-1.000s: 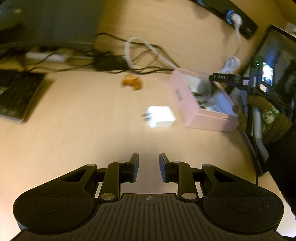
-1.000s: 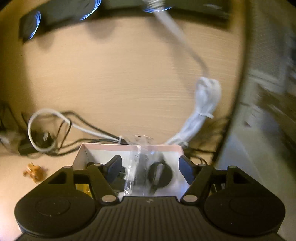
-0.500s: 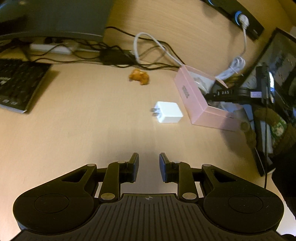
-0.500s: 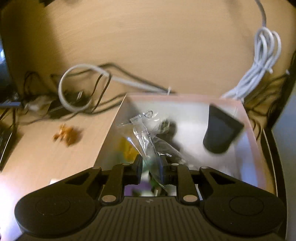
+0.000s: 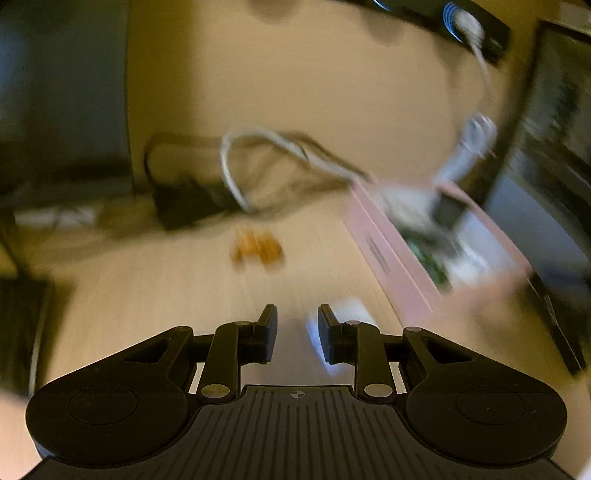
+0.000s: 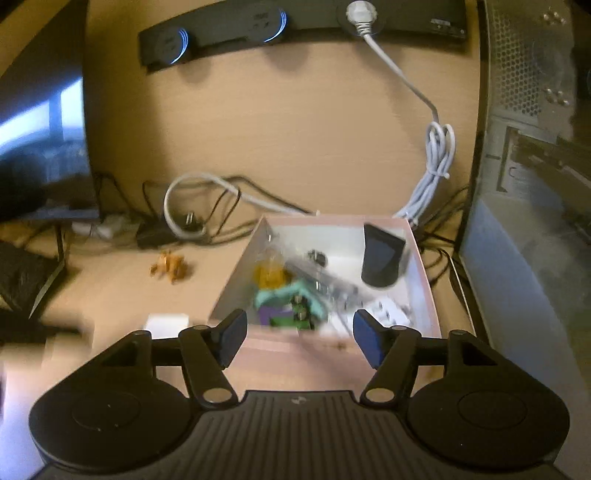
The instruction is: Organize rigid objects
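A pink box [image 6: 424, 280] holds a clear plastic bag [image 6: 332, 284], a black object [image 6: 382, 258], a teal and purple item [image 6: 291, 299] and a yellow piece [image 6: 271, 275]. My right gripper [image 6: 299, 338] is open and empty above the box's near wall. A white charger [image 6: 166, 324] lies left of the box; in the blurred left wrist view it [image 5: 351, 310] sits just beyond my left gripper [image 5: 297, 332], whose jaws stand a narrow gap apart and empty. A small orange figure [image 5: 256, 249] lies farther out. The pink box [image 5: 388, 254] is at the right.
Black and white cables [image 6: 192, 218] and a power adapter [image 6: 155, 234] lie along the wall. A black socket strip [image 6: 295, 22] is on the wall, with a coiled white cord [image 6: 436, 158]. A computer case [image 6: 528, 184] stands at the right, a monitor [image 6: 40, 122] at the left.
My right gripper has opened and pulled back; the plastic bag now lies in the box. My left gripper has moved forward toward the white charger; its view is blurred.
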Demonstrator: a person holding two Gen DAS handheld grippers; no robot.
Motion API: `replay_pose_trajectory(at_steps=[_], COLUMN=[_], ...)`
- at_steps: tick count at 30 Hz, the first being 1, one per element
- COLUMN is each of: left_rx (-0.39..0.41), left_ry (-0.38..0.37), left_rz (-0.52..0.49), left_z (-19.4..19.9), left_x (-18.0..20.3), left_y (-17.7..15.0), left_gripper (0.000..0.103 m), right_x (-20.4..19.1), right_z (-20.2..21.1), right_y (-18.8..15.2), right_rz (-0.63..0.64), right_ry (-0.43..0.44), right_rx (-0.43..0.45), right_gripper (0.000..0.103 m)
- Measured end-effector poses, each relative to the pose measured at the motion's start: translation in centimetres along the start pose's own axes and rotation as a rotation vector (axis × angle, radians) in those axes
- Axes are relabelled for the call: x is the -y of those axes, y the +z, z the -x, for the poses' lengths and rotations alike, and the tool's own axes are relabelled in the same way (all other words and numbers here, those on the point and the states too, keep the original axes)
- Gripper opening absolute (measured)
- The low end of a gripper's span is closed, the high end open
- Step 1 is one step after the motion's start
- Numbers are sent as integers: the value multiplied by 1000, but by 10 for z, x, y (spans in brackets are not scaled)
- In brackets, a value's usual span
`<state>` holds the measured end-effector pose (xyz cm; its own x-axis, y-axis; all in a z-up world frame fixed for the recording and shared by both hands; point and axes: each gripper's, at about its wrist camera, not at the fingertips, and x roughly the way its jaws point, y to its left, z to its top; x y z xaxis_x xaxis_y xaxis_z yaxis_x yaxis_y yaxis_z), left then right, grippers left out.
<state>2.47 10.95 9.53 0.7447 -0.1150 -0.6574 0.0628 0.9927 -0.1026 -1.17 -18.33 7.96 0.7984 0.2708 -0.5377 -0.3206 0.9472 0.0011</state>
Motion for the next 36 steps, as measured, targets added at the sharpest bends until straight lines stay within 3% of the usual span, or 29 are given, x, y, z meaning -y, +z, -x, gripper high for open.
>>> replay_pose_trajectory(at_steps=[4, 7, 10, 14, 24, 27, 30, 32, 36], left_rx=[55, 1, -62, -117, -191, -135, -48, -96, -188], left_ry=[22, 5, 31, 26, -196, -200, -227, -267, -231], left_rz=[3, 20, 34, 27, -23, -25, -168, -246, -408], left_z=[-40, -83, -126, -151, -110, -76, -32, -23, -16], left_x=[-13, -24, -37, -47, -22, -19, 5, 25, 72], left_y=[49, 74, 78, 64, 14, 4, -1, -5, -39], left_gripper=[27, 27, 27, 27, 27, 27, 27, 27, 27], right_x=[-15, -18, -22, -27, -16, -17, -17, -18, -18], right_z=[3, 3, 4, 13, -3, -10, -12, -12, -12], right_y=[-21, -35, -48, -61, -76, -77, -81, -84, -84], right_rz=[71, 34, -1, -15, -107, -109, -109, -119, -113], right_ry=[-69, -61, -79, -106, -129, -119, -121, -122, -118], right_rx=[-37, -90, -143, -185, -271, -280, -267, -252, -237], right_gripper=[65, 65, 65, 65, 65, 65, 68, 73, 75])
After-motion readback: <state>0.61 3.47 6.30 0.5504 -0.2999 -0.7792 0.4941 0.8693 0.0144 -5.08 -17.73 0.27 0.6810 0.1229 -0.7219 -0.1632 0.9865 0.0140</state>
